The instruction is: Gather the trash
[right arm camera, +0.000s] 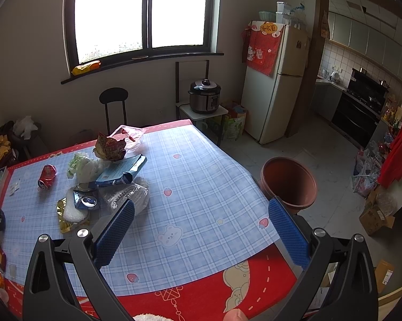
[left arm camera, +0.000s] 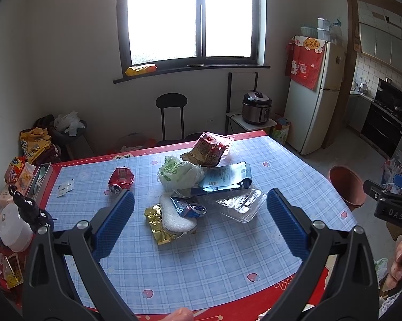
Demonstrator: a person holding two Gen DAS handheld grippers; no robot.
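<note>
Both grippers hang above the table (right arm camera: 201,176), jaws spread wide and holding nothing. The left gripper (left arm camera: 200,208) faces a pile of trash: a crushed red can (left arm camera: 121,179), a green-printed bag (left arm camera: 180,173), a blue pouch (left arm camera: 225,179) and a clear tray (left arm camera: 241,203). The right gripper (right arm camera: 201,218) hangs near the table's edge, beside a brown bin (right arm camera: 289,180) on the floor.

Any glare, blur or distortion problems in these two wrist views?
Left wrist view: window blown out white, sill bowed by fisheye, trash pile sharp. Right wrist view: the same overexposed window, dark vignetted corners, bin and tabletop evenly lit, no motion blur.
</note>
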